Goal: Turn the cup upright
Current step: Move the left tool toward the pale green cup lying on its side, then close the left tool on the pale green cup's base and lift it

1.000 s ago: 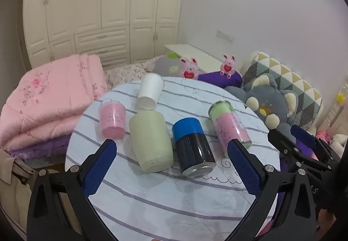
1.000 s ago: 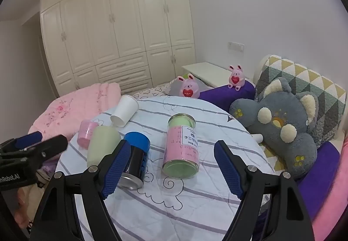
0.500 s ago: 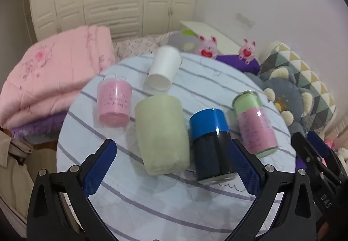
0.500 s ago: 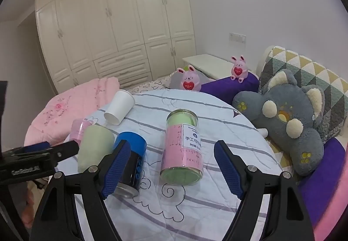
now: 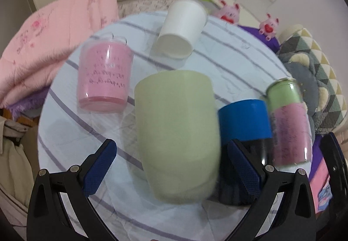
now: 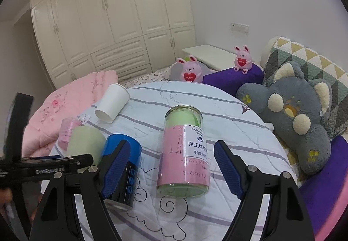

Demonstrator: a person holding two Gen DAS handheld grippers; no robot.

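Note:
Several cups stand upside down on a round striped table [image 5: 165, 221]. A pale green cup [image 5: 176, 134] sits between the blue pads of my open left gripper [image 5: 171, 167], not touched. Beside it are a pink clear cup [image 5: 104, 80], a blue-and-black cup [image 5: 243, 123], a tall pink-and-green jar [image 5: 287, 123] and a white paper cup [image 5: 182, 25] lying on its side. My right gripper [image 6: 171, 167] is open, with the tall jar [image 6: 184, 154] between its fingers, not touched. The green cup [image 6: 84, 143] and blue cup [image 6: 124, 167] show at its left.
A folded pink quilt [image 5: 43, 45] lies left of the table. A grey plush toy [image 6: 293, 119] and patterned pillow [image 6: 304, 60] lie to the right. Two pink bunny toys [image 6: 189, 69] sit behind. White wardrobes [image 6: 108, 12] line the far wall.
My left gripper has moved forward and down onto the green cup, which now fills the gap between its pads. My right gripper has edged closer to the tall jar.

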